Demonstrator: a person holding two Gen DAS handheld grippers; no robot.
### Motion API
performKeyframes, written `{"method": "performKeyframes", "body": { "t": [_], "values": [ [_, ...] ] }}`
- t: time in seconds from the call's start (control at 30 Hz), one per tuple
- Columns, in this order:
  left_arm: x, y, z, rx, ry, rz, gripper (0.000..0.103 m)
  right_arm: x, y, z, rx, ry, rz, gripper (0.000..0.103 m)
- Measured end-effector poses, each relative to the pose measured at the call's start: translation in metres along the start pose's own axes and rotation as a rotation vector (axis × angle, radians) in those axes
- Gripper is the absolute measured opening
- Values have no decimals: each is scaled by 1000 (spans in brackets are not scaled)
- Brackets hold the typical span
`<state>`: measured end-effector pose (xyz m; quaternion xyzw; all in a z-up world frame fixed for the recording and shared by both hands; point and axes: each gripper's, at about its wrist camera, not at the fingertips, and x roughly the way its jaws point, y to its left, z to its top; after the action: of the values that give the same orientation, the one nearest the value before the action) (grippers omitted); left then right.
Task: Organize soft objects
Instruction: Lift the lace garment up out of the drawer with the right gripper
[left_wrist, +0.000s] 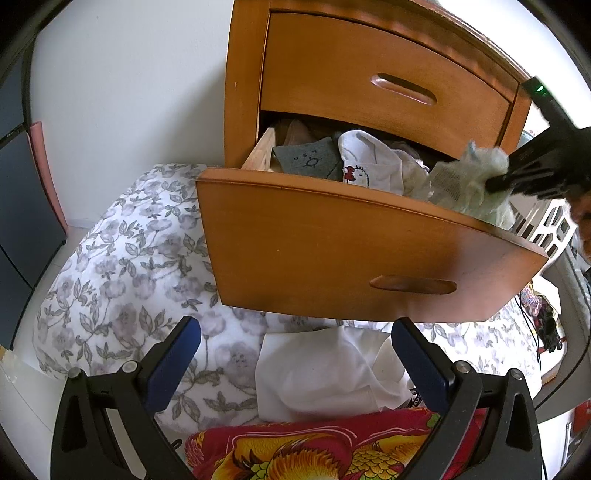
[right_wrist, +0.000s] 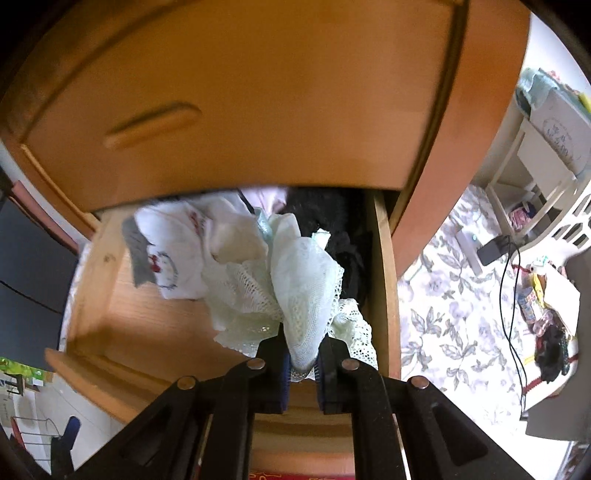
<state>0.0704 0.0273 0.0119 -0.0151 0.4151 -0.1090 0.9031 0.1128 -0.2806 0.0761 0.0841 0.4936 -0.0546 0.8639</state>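
My right gripper (right_wrist: 303, 363) is clenched on a pale green lace garment (right_wrist: 308, 280), its two blue pads pinching a bunched fold of the mesh. The rest of the garment trails down from the pinch into the open drawer (left_wrist: 332, 240) of a wooden dresser, at the drawer's right end. Still in the drawer, just left of the lace, lies a white cloth with a small red and white cartoon print (left_wrist: 364, 166); left of that is a grey sock (left_wrist: 310, 158), and behind the lace sits something black (right_wrist: 332, 221), too dark to make out. The drawer's wooden floor is bare near its front. Above it, the upper drawer (left_wrist: 369, 74) is closed.

My left gripper (left_wrist: 295, 354) is released, its blue pads wide apart with nothing between them. It hangs below the drawer front, over a white folded cloth (left_wrist: 317, 376) and a red and yellow patterned fabric (left_wrist: 314, 450), both lying on a grey floral bedcover (left_wrist: 129, 277).
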Motion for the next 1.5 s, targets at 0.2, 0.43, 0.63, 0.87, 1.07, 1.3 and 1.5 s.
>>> {"method": "performKeyframes", "body": {
  "t": [0.2, 0.43, 0.63, 0.87, 1.07, 1.3, 1.5],
  "values": [
    [0, 0, 0, 1, 2, 1, 103, -43, 6, 3, -20, -110, 37, 11],
    [-1, 1, -2, 2, 6, 2, 103, -97, 16, 6, -49, -243, 77, 11],
    [-1, 0, -1, 1, 8, 8, 103, -146, 26, 4, -78, -355, 101, 11],
    [-1, -1, 0, 0, 6, 20, 103, -189, 34, -18, -126, -437, 117, 11],
    [-2, -2, 1, 5, 6, 31, 103, -215, 39, -41, -173, -475, 142, 11],
    [-2, -2, 1, 7, 6, 44, 103, -235, 41, -69, -219, -494, 152, 11],
    [-2, -2, 1, 9, 7, 49, 103, -236, 39, -92, -238, -470, 158, 11]
  ]
}}
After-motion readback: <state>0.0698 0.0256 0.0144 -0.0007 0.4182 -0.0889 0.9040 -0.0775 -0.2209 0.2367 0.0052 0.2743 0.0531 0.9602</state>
